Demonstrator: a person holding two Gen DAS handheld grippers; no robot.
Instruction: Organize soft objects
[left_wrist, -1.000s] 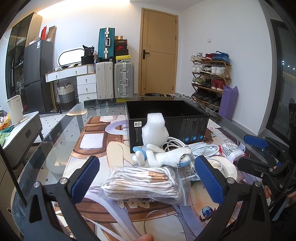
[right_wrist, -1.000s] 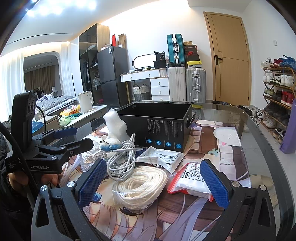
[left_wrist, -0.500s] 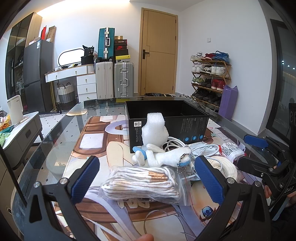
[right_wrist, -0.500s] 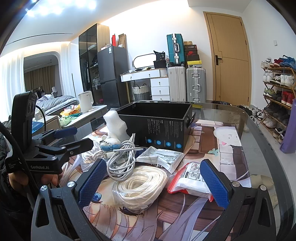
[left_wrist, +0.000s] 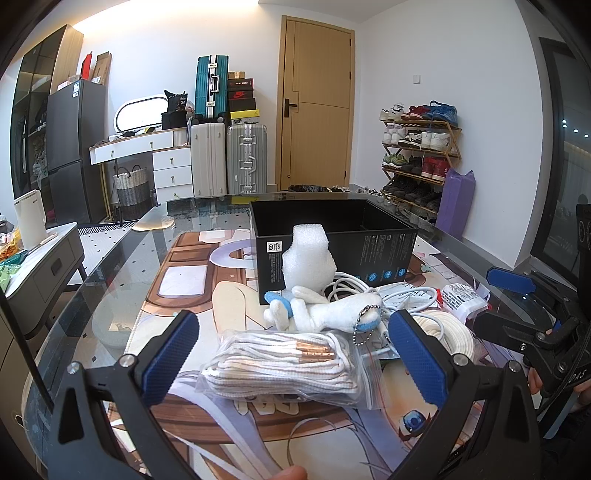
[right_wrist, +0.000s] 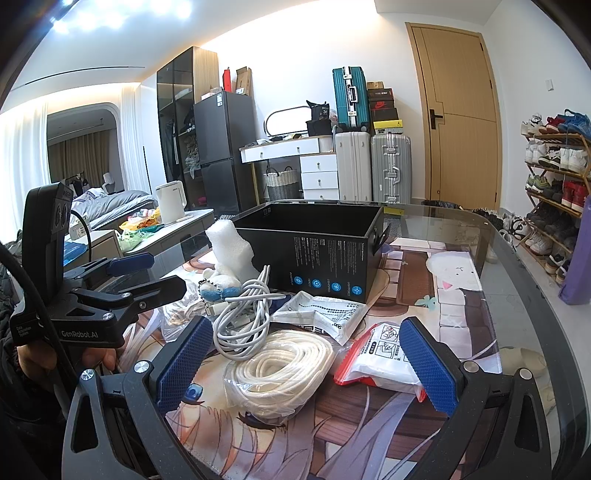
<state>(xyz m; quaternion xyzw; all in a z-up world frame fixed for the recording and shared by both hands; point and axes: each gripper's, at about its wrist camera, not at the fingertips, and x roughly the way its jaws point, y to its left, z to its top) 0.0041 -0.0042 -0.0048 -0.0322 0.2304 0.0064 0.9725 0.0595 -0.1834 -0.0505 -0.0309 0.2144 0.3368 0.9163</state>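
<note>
The bag of laces (left_wrist: 284, 367) lies on the counter (left_wrist: 122, 306), right btwn the left tongs (left_wrist: 295, 360) w/ its long side going across, pad to pad. Left tongs are spread wide & hold nothing. The bag is clear, crinkly plastic; laces inside are white & soft. Just behind it: a fluffy white toy (left_wrist: 325, 312) & a bumpy foam lump (left_wrist: 308, 254), then the black box (left_wrist: 369, 243). Right tongs (right_wrist: 303, 363) are spread too, empty, w/ a round rope coil (right_wrist: 284, 369) btwn them.
</note>
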